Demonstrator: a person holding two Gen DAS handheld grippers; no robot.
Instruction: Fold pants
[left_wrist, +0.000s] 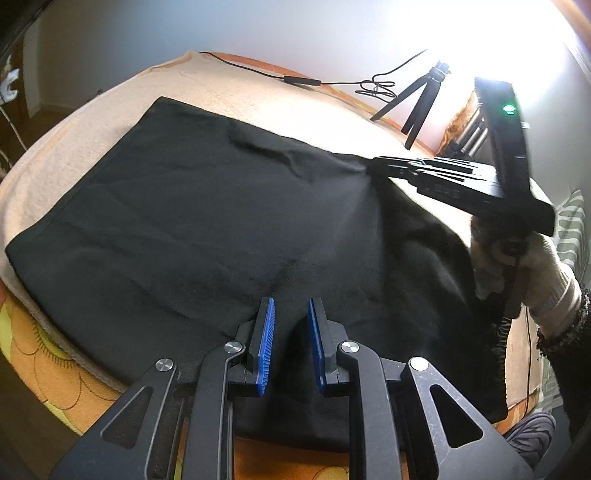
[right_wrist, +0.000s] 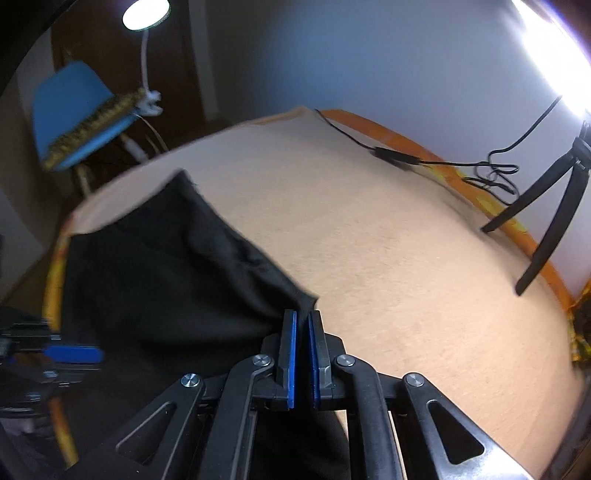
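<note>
The pants (left_wrist: 192, 221) are lying flat on the beige cover (left_wrist: 92, 122) of the counter, already folded into a broad black panel. The right gripper (right_wrist: 302, 332) is pinching the panel's corner at 3 o'clock, jaws closed on the cloth, lifting it so the edge can be carried over. The left gripper (left_wrist: 291, 325) is hovering at 6 o'clock, jaws parted, holding nothing, positioned to take the near edge.

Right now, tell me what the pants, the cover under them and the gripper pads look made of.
Pants: black, matte, soft woven or knit fabric; it creases and drapes limply.
Cover: beige, fuzzy cloth, possibly terry towel; fine nap shows.
Pads: blue, ribbed, probably rubber or soft plastic, set in black, seemingly plastic jaws.
</note>
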